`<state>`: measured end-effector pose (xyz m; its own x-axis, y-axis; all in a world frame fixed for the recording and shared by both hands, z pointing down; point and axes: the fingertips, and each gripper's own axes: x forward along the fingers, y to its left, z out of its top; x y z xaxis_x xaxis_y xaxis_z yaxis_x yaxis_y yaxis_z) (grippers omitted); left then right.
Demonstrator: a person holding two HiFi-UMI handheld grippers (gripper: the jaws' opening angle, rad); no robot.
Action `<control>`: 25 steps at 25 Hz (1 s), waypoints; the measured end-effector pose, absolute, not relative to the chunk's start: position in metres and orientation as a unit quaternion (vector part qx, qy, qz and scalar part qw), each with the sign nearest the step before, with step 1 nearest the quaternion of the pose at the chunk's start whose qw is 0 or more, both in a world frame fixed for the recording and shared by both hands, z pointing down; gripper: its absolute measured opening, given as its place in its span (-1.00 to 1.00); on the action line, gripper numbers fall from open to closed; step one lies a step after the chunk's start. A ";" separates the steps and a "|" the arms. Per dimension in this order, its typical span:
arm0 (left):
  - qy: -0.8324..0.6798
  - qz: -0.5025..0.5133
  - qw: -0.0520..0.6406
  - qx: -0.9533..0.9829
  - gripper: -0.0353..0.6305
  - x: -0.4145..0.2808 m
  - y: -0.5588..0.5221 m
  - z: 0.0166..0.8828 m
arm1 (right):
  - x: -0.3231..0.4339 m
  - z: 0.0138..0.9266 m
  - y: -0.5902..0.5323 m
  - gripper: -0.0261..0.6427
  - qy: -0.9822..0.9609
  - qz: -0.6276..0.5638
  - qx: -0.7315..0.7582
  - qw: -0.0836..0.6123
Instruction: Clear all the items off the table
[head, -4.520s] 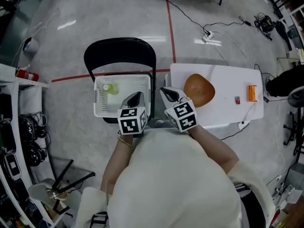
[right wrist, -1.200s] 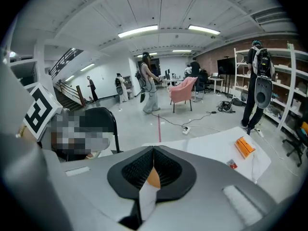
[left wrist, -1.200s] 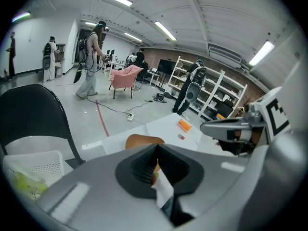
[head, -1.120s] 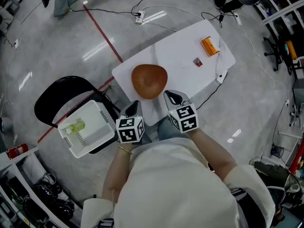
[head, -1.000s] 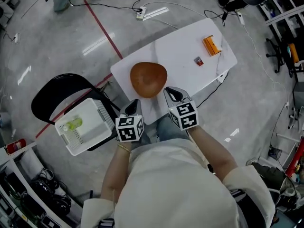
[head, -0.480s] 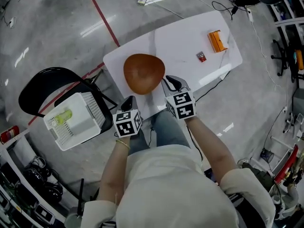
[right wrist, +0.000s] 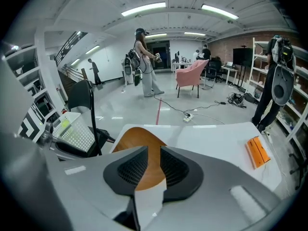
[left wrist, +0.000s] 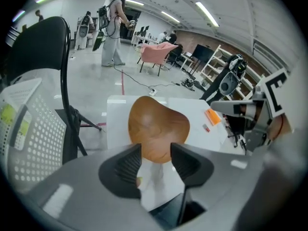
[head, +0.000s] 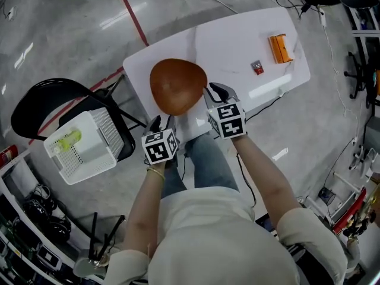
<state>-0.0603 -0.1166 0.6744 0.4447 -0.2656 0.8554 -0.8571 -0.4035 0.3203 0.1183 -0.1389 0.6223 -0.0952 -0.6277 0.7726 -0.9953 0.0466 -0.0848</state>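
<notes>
L gripper jaws just opened wide — R gripper slightly; both empty.

Bright, even light falls from the ceiling strip lamps high above my claws. The grey floor out past my left claw throws back pale streaks of glare. Both claw views bulge and bend toward black, rounded corners. Close up, my own jaws look soft and blurred; the white table ahead is nearly washed out.
</notes>
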 end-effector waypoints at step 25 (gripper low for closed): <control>-0.440 0.372 0.484 0.659 -0.15 -0.052 -0.118 0.784 | 0.155 0.752 -0.161 -0.59 -0.652 0.368 0.580 0.322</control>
<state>-0.0521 -0.1182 0.7835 0.3363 -0.2194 0.9158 -0.9395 -0.1456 0.3101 0.1548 -0.1613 0.7520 -0.1212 -0.5192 0.8460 -0.9926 0.0571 -0.1072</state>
